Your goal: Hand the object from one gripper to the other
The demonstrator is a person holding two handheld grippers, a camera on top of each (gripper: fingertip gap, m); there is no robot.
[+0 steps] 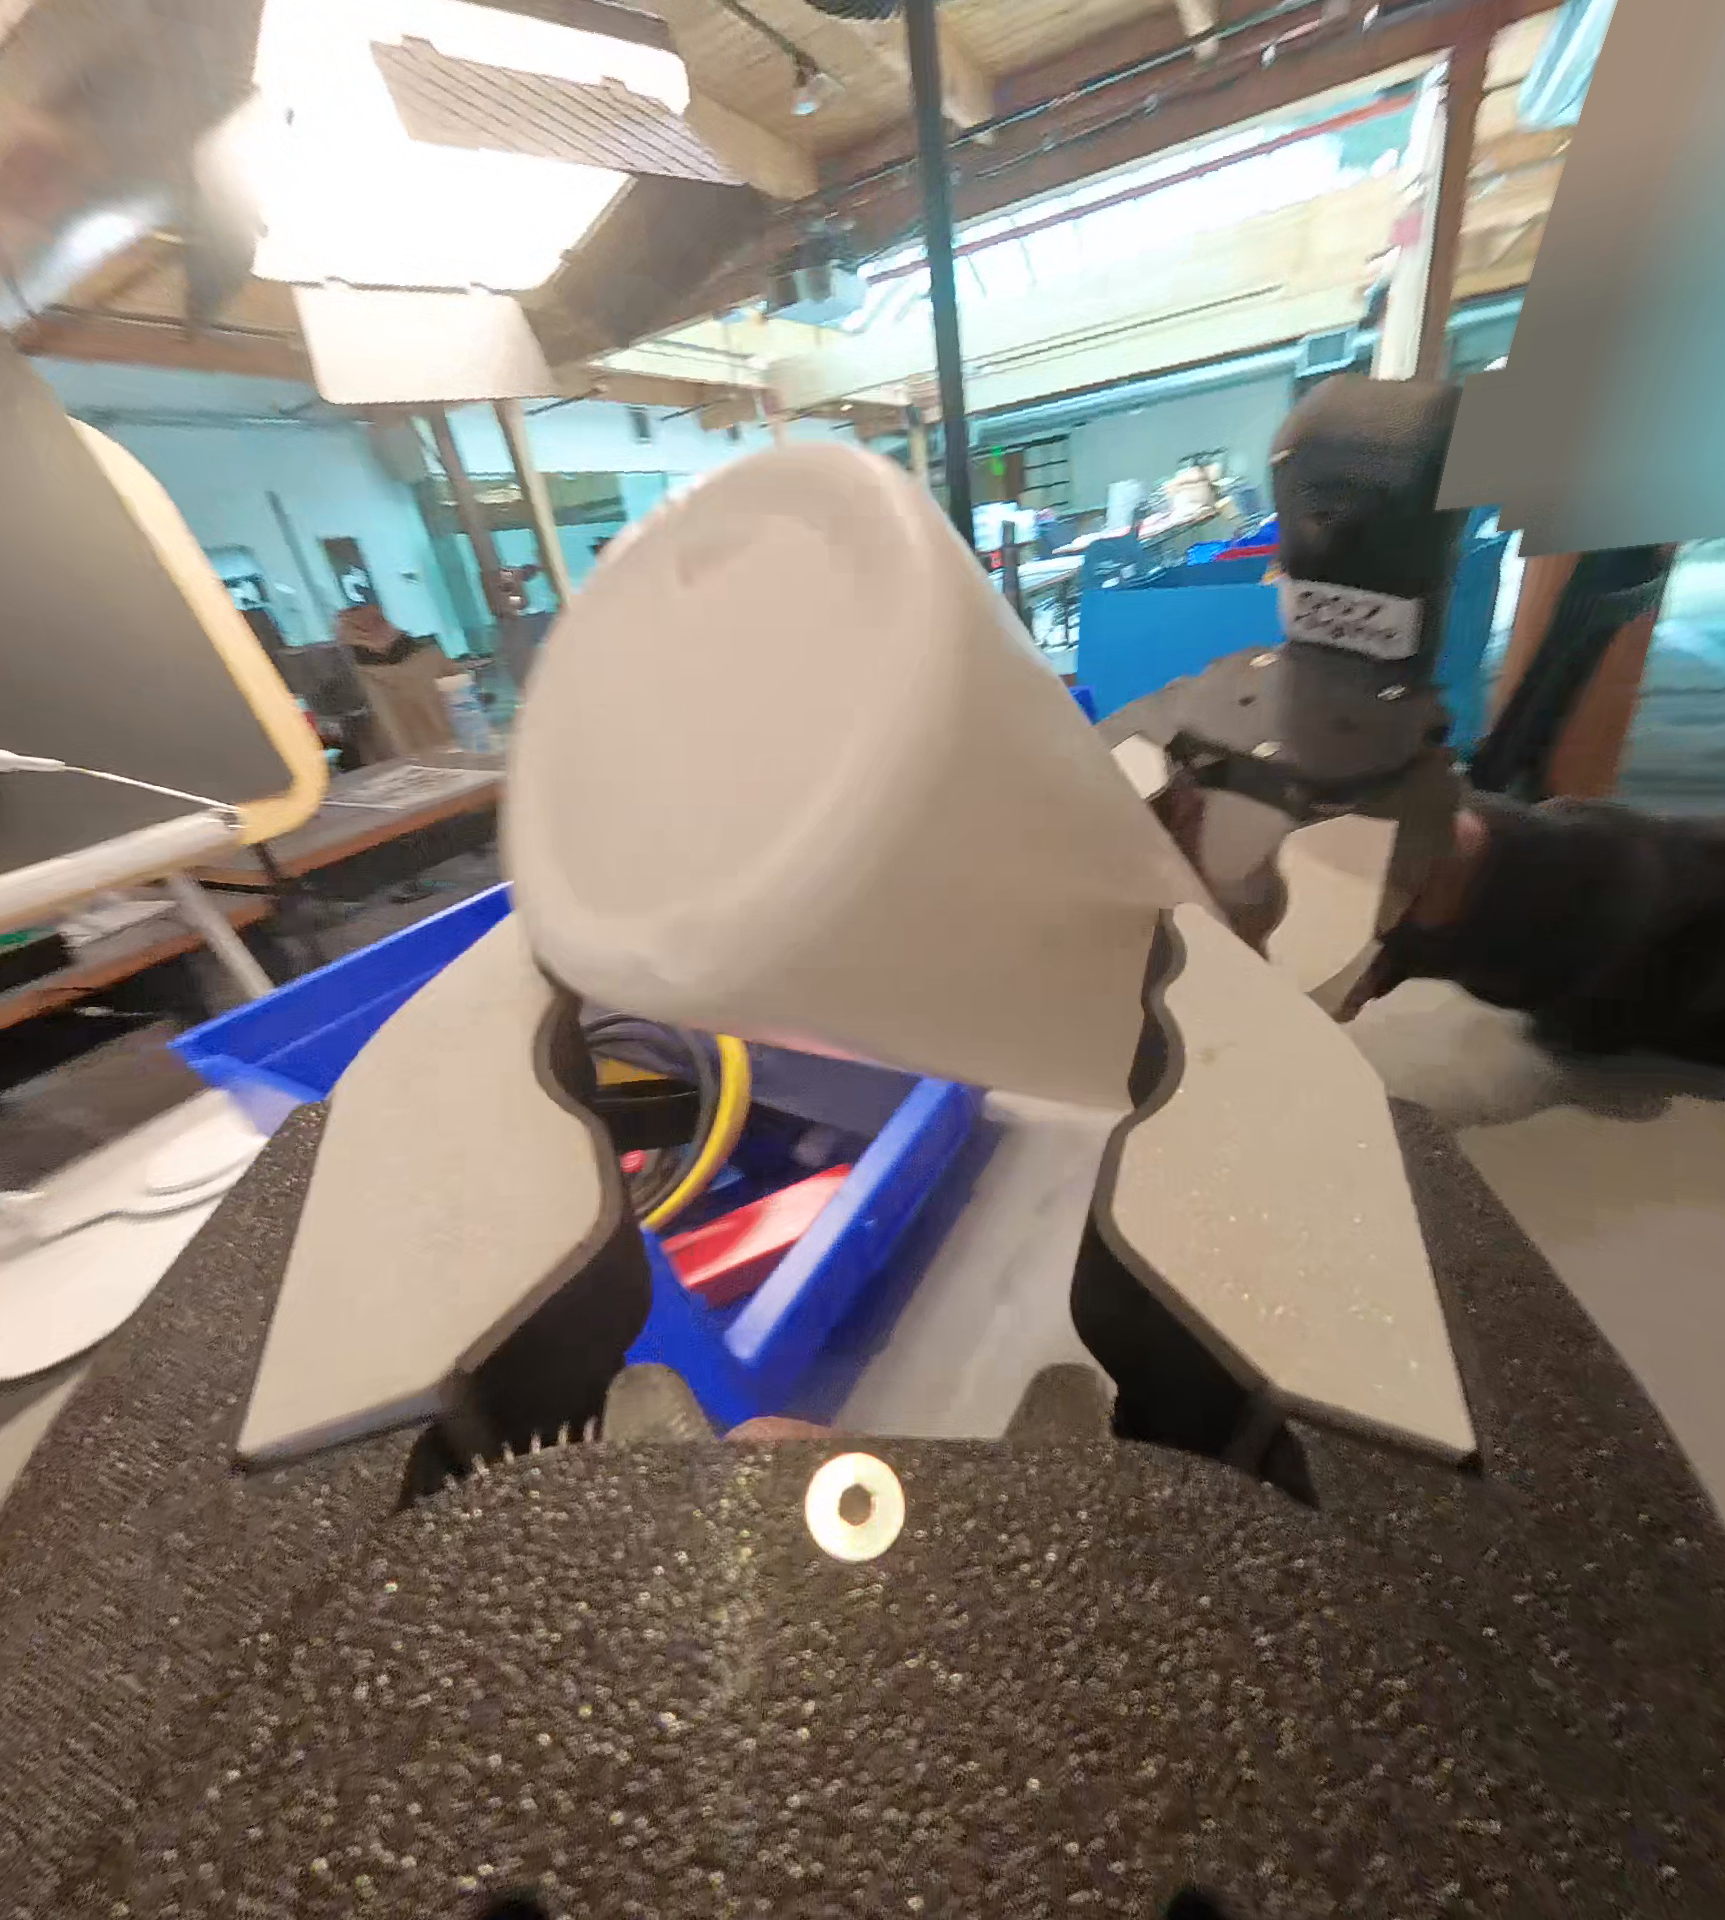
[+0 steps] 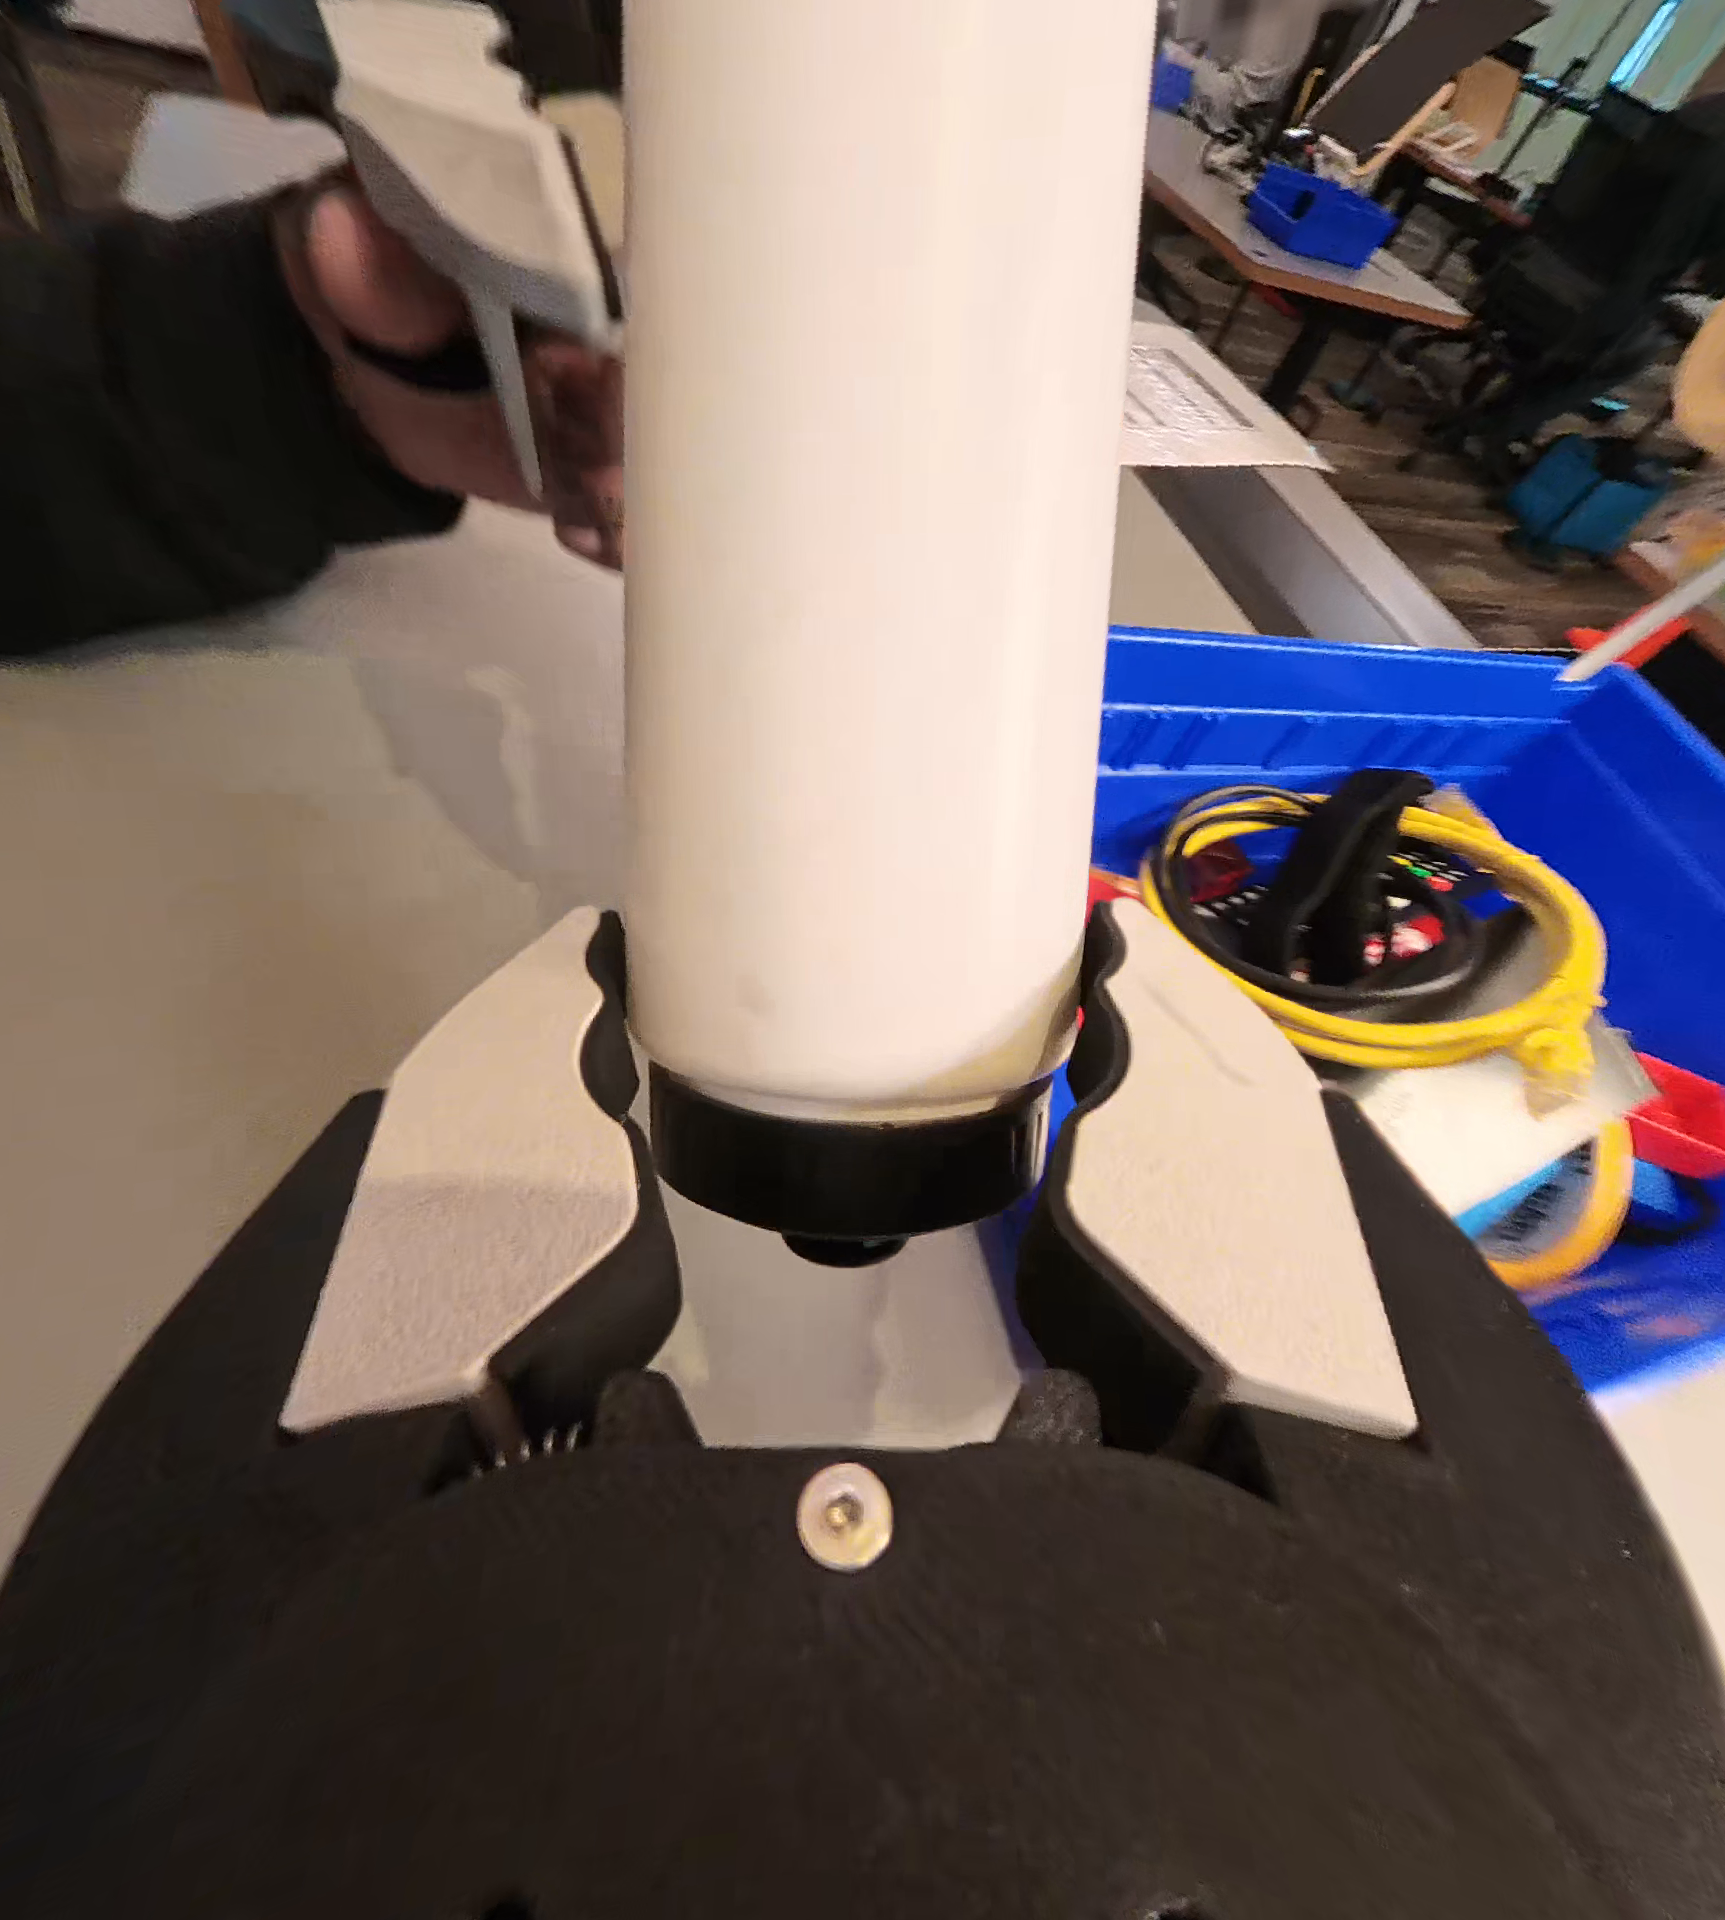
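A white bottle (image 2: 868, 520) with a black cap (image 2: 847, 1153) is held in the air between both grippers. My right gripper (image 2: 847, 987) is shut on it just above the cap, both fingers pressed to its sides. In the left wrist view the bottle's flat bottom end (image 1: 733, 727) points toward the camera, and my left gripper (image 1: 853, 977) has its fingertips against the body on both sides. The right gripper (image 1: 1242, 862) shows beyond it at the bottle's far end. The left gripper (image 2: 567, 312) shows at the upper left, at the bottle's side.
A blue bin (image 2: 1668, 748) stands on the white table (image 2: 214, 831) to the right, holding a coiled yellow cable (image 2: 1460, 1029), black cords and red parts. The bin (image 1: 318, 1018) lies under the bottle in the left wrist view. Other tables stand behind.
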